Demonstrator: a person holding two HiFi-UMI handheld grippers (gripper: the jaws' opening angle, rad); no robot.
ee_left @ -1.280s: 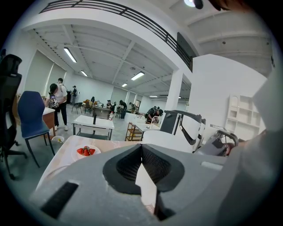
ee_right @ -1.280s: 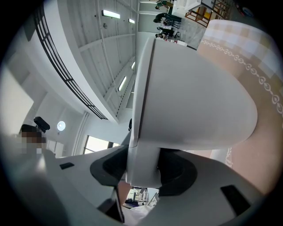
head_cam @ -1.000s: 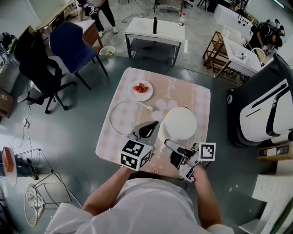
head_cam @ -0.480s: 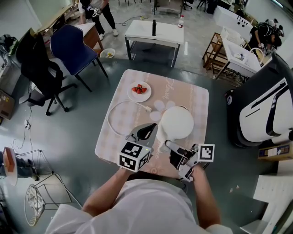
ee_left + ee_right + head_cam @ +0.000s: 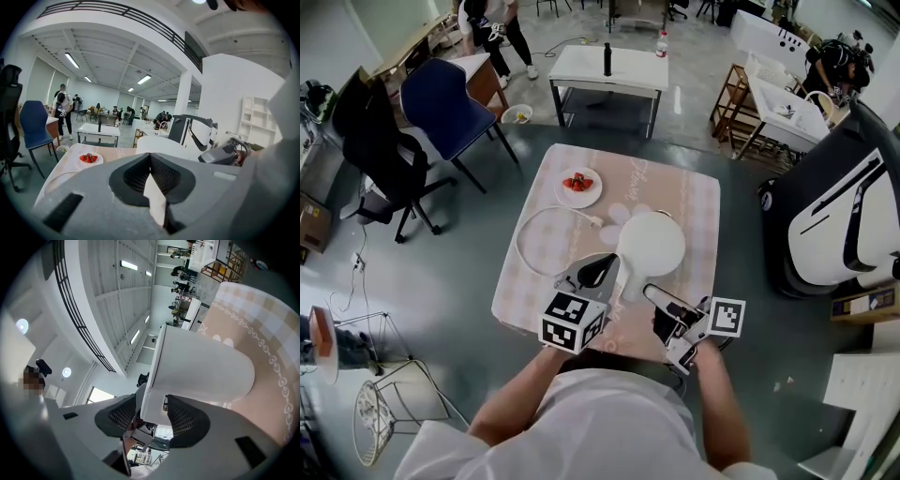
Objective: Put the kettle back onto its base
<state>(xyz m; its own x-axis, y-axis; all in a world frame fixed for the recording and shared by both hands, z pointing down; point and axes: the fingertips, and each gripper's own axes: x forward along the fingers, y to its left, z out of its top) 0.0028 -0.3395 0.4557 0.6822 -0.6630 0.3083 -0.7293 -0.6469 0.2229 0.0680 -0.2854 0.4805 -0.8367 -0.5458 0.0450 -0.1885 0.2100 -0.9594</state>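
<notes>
The white kettle (image 5: 652,246) stands upright on the checked tablecloth (image 5: 698,202); its base is hidden, if it is under it. My right gripper (image 5: 654,298) lies level at the kettle's near side. In the right gripper view the kettle (image 5: 201,366) fills the middle, and its white handle (image 5: 152,404) sits between the wide jaws of the right gripper (image 5: 152,413) without being squeezed. My left gripper (image 5: 605,267) rests just left of the kettle, jaws together and holding nothing. In the left gripper view the kettle (image 5: 159,145) shows just beyond the left gripper (image 5: 150,161).
A white cord (image 5: 530,246) loops over the table's left half. A plate of strawberries (image 5: 578,185) sits at the far left corner. Round the table are a blue chair (image 5: 441,98), a black office chair (image 5: 370,141), a white side table (image 5: 605,70) and a big white machine (image 5: 839,211).
My right gripper has drawn back a little toward me and to the right, away from the kettle body. The left gripper and the kettle have stayed in place.
</notes>
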